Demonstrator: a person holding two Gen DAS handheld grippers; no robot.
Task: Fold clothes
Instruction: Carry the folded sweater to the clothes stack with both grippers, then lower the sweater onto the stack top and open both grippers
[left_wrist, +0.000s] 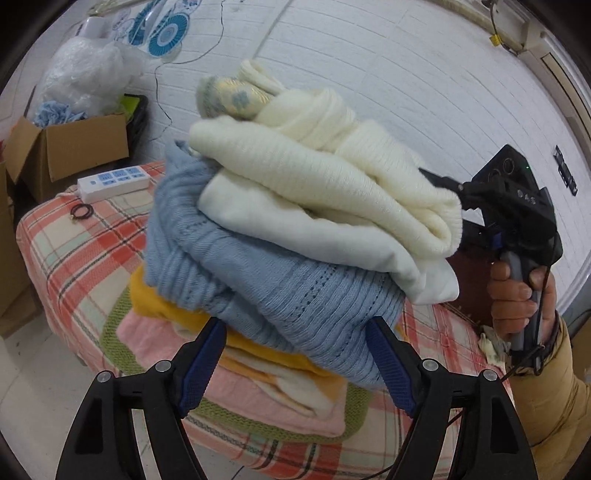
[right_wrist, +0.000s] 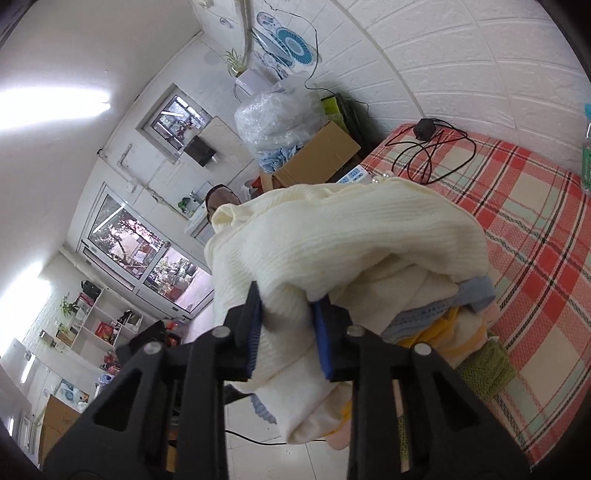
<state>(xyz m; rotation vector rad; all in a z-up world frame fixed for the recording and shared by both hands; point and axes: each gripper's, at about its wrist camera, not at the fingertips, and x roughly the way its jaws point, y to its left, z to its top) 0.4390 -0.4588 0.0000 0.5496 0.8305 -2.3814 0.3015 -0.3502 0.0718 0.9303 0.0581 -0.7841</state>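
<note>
Several folded garments sit stacked at the near edge of the red-and-green plaid bed cover (left_wrist: 74, 243): a cream ribbed knit sweater (left_wrist: 332, 173) on top, a pale blue ribbed knit sweater (left_wrist: 266, 280) under it, then yellow and pink folded pieces (left_wrist: 177, 332) at the bottom. My right gripper (right_wrist: 286, 332) is clamped on the cream sweater's rolled edge, while my left gripper (left_wrist: 295, 362) has its blue pads (left_wrist: 201, 365) spread wide either side of the blue sweater's lower fold, gripping nothing. Bare plaid lies behind the stack up to a white power strip (left_wrist: 112, 182) and a brown cardboard box (left_wrist: 70, 151) by the wall.
</note>
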